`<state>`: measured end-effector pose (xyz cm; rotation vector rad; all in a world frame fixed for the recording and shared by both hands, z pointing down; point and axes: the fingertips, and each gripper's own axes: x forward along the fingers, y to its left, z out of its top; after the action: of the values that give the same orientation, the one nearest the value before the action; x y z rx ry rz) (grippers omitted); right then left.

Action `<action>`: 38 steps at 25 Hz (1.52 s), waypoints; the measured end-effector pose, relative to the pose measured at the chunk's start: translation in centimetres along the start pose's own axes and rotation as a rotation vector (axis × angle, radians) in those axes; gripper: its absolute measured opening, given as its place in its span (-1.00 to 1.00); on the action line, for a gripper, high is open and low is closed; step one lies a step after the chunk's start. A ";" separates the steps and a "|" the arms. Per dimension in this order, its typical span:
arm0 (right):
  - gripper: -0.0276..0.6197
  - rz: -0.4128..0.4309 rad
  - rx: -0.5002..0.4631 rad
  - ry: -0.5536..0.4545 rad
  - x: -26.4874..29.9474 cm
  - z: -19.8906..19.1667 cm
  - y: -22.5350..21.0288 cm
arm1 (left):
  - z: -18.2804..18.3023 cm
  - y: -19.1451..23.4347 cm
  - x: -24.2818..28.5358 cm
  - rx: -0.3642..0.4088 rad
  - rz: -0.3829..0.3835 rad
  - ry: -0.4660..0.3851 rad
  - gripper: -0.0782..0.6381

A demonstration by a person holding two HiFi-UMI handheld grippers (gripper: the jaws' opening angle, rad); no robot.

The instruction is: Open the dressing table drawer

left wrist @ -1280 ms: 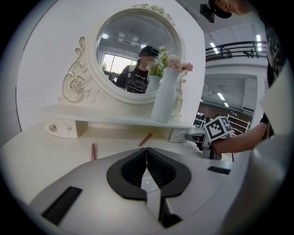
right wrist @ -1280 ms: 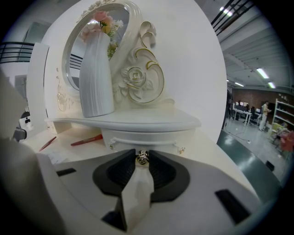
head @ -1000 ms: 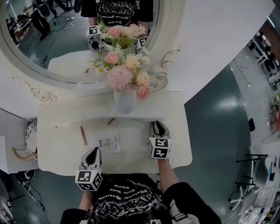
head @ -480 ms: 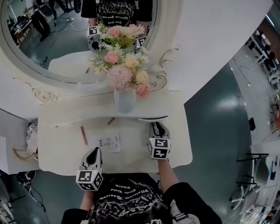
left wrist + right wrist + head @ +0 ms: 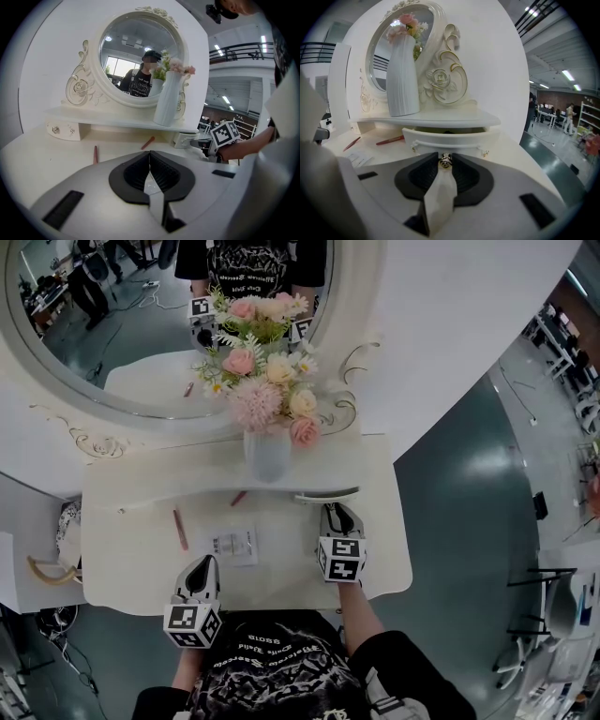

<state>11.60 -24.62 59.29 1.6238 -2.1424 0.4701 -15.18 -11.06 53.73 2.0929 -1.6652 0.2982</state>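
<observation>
The small right drawer (image 5: 328, 496) of the white dressing table (image 5: 122, 568) sits under the shelf, pulled out a little, with a dark gap above its front (image 5: 450, 139). My right gripper (image 5: 336, 512) is shut on the drawer's small gold knob (image 5: 445, 161), which is pinched between the pads. That gripper also shows in the left gripper view, at the drawer (image 5: 187, 139). My left gripper (image 5: 201, 568) hovers at the table's front edge, jaws shut (image 5: 150, 157), with nothing between them.
A white vase of flowers (image 5: 267, 456) stands on the shelf before the round mirror (image 5: 112, 334). A pink pen (image 5: 178, 529), a red pen (image 5: 238, 500) and a small card (image 5: 234, 547) lie on the tabletop. A second small drawer (image 5: 63, 131) sits at the left.
</observation>
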 end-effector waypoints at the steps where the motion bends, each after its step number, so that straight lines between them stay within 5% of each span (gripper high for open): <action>1: -0.61 0.000 0.000 -0.001 -0.1 0.0 0.0 | 0.0 -0.1 0.0 0.000 -0.001 -0.001 -0.73; 38: -0.61 -0.007 0.016 0.009 -1.3 -0.9 0.5 | -0.3 -0.6 0.1 -0.005 -0.027 -0.018 -0.74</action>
<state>11.53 -22.96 59.42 1.6341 -2.1317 0.4924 -14.59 -10.88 53.94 2.1189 -1.6449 0.2674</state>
